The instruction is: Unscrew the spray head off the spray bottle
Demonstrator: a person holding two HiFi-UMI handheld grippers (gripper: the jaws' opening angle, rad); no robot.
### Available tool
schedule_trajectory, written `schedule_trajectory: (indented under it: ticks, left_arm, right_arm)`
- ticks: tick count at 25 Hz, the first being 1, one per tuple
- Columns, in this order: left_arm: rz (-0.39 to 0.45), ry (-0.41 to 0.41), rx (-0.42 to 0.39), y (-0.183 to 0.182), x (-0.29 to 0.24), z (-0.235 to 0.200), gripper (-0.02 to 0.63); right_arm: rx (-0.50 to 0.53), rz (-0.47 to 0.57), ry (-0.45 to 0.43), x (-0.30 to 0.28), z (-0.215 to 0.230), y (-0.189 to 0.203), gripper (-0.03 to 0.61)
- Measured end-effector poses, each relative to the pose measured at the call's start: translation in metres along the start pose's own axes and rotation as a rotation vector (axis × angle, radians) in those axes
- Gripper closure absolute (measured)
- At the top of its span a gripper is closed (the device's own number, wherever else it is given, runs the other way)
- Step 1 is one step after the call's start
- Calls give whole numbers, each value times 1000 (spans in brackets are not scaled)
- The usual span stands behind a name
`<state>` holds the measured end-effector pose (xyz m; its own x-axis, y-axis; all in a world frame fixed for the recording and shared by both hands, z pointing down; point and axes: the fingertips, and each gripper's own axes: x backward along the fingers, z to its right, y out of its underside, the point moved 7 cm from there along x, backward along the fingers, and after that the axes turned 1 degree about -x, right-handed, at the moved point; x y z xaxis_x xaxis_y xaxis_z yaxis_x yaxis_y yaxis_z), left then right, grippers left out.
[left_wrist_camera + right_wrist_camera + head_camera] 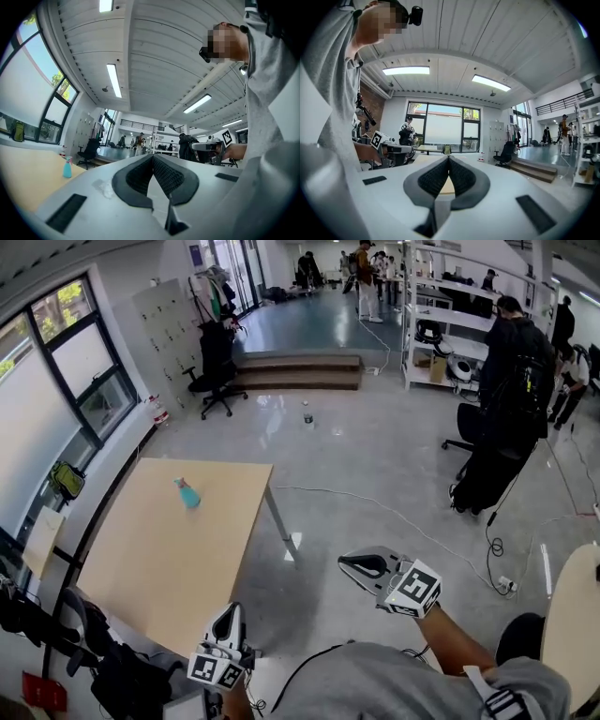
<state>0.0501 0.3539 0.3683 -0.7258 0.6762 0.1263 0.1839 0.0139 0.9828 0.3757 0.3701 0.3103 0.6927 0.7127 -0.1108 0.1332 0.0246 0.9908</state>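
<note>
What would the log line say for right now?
phase: not started | spray bottle: upright on table, head on, untouched | left gripper: shut, empty | right gripper: shut, empty

A pale wooden rectangular table with a slim grey metal leg stands on the glossy grey floor beside the window wall, and on its top, toward the far end and in from the edges, a small teal plastic spray bottle stands upright.
</note>
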Motion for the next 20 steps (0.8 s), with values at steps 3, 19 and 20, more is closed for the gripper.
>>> schedule_trajectory:
  ticks: [3,19,20]
  left_arm:
    - [17,-34,-23,-2,-31,6,609]
    - [4,-171,-54,-6,-85,-140,609]
    - [9,-173,-48,-5,-89,-159,609]
  right_arm:
    - [7,24,-43,3,36,-1,573]
    - [-36,25,-115,-140,121,23,573]
    - [-33,23,-111,-157,125,23,573]
